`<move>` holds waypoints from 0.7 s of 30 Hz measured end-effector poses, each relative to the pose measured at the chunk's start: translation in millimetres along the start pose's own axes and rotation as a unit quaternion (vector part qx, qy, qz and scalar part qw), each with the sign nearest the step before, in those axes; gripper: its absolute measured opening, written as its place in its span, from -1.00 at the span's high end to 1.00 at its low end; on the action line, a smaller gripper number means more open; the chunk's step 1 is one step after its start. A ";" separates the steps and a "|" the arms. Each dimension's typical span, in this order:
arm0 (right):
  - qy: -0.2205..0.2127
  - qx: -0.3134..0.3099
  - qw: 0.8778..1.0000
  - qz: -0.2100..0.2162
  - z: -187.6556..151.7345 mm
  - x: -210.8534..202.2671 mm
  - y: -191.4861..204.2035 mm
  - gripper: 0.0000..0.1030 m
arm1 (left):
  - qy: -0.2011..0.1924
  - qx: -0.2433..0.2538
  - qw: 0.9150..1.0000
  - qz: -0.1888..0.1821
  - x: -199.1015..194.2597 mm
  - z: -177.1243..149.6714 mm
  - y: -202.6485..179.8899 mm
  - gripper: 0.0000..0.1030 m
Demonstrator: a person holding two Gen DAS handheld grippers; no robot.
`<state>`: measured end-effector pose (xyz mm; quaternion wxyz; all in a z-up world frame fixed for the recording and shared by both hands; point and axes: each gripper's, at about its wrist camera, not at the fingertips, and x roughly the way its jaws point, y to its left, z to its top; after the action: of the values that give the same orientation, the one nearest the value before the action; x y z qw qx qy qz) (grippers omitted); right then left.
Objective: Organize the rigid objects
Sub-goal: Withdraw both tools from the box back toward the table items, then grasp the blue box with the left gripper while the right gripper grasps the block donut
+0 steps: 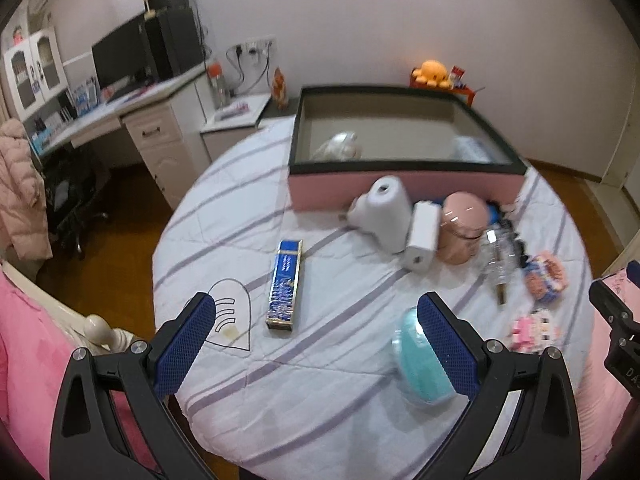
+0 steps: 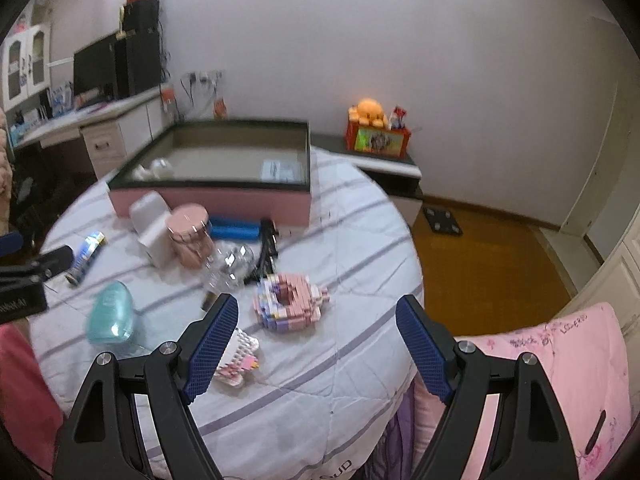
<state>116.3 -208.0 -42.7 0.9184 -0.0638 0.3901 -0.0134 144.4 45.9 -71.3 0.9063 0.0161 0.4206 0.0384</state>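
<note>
A pink storage box (image 1: 404, 190) (image 2: 208, 200) with a dark rim stands open at the far side of a striped bedspread. In front of it lie a white appliance (image 1: 386, 210), a white box (image 1: 420, 238) (image 2: 154, 232), a pink jar (image 1: 462, 226) (image 2: 190, 234), a blue carton (image 1: 285, 286) (image 2: 86, 256), a clear bottle (image 2: 230, 266), a teal case (image 1: 420, 364) (image 2: 110, 314) and a pink brick ring (image 2: 286, 300). My left gripper (image 1: 316, 320) hangs open above the sheet between carton and teal case. My right gripper (image 2: 316, 320) is open beside the brick ring, holding nothing.
A blue cylinder (image 2: 234, 229) and a black tool (image 2: 267, 254) lie near the box. A small pink brick model (image 2: 238, 356) sits by my right gripper's left finger. A desk with a monitor (image 1: 120, 60) stands left; an orange plush (image 2: 370, 112) sits on a side table.
</note>
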 end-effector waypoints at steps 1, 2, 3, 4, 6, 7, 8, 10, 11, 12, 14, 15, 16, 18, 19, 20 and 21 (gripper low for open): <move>0.012 -0.002 1.000 0.000 -0.6 9.1 0.9 -0.61 | 0.007 -0.002 1.000 0.002 6.5 0.1 2.5 -0.98; 0.020 -0.004 1.000 0.001 -0.5 15.1 1.9 -0.61 | 0.016 -0.004 1.000 0.004 13.7 0.5 6.0 -0.98; 0.028 -0.006 1.000 0.002 -0.6 21.1 3.2 -0.61 | 0.023 -0.006 1.000 0.006 20.4 0.6 8.9 -0.98; 0.037 -0.008 0.999 0.002 -0.6 28.6 4.6 -0.60 | 0.030 -0.009 0.999 0.009 26.7 0.5 11.3 -0.98; 0.058 -0.007 0.998 0.002 -0.7 46.2 5.7 -0.60 | 0.045 -0.013 0.999 0.016 39.1 1.0 16.7 -0.98; 0.066 -0.005 0.998 0.003 -1.2 52.9 6.0 -0.60 | 0.052 -0.014 0.998 0.019 44.5 1.8 19.3 -0.98; 0.074 -0.004 0.997 0.003 -1.3 58.6 5.6 -0.60 | 0.059 -0.017 0.998 0.020 50.8 2.8 21.6 -0.98; 0.087 0.001 0.996 0.010 -1.0 68.6 5.5 -0.61 | 0.069 -0.019 0.997 0.024 61.1 4.7 23.6 -0.98; 0.093 0.006 0.995 0.023 -0.9 72.4 4.7 -0.64 | 0.074 -0.018 0.997 0.026 66.0 5.6 23.7 -0.98; 0.095 0.012 0.995 0.037 -0.3 76.7 3.9 -0.66 | 0.080 -0.016 0.996 0.027 71.4 6.7 23.4 -0.98; 0.096 0.017 0.994 0.039 1.6 82.3 4.0 -0.66 | 0.092 -0.017 0.995 0.026 80.4 7.8 23.6 -0.98; 0.098 0.020 0.994 0.043 2.8 84.9 3.8 -0.66 | 0.097 -0.019 0.995 0.023 83.9 8.6 23.8 -0.98; 0.103 0.023 0.993 0.050 5.0 89.5 3.0 -0.66 | 0.102 -0.021 0.994 0.020 88.9 9.6 24.7 -0.98; 0.108 0.018 0.993 0.035 5.2 97.8 4.8 -0.66 | 0.107 -0.023 0.994 0.018 96.5 10.6 26.6 -1.00; 0.111 0.015 0.993 0.028 5.1 102.2 5.4 -0.65 | 0.107 -0.025 0.994 0.014 98.8 11.1 28.2 -1.00; 0.110 0.015 0.993 0.032 4.9 102.6 5.5 -0.65 | 0.105 -0.027 0.994 0.010 99.8 11.8 29.4 -1.00; 0.110 0.016 0.993 0.038 5.4 102.1 5.1 -0.60 | 0.103 -0.027 0.994 0.007 99.9 12.2 30.3 -0.94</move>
<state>191.1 -209.9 -112.6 0.8709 -0.0323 0.4904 0.0083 216.3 84.4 -137.6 0.8581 -0.0095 0.5101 0.0571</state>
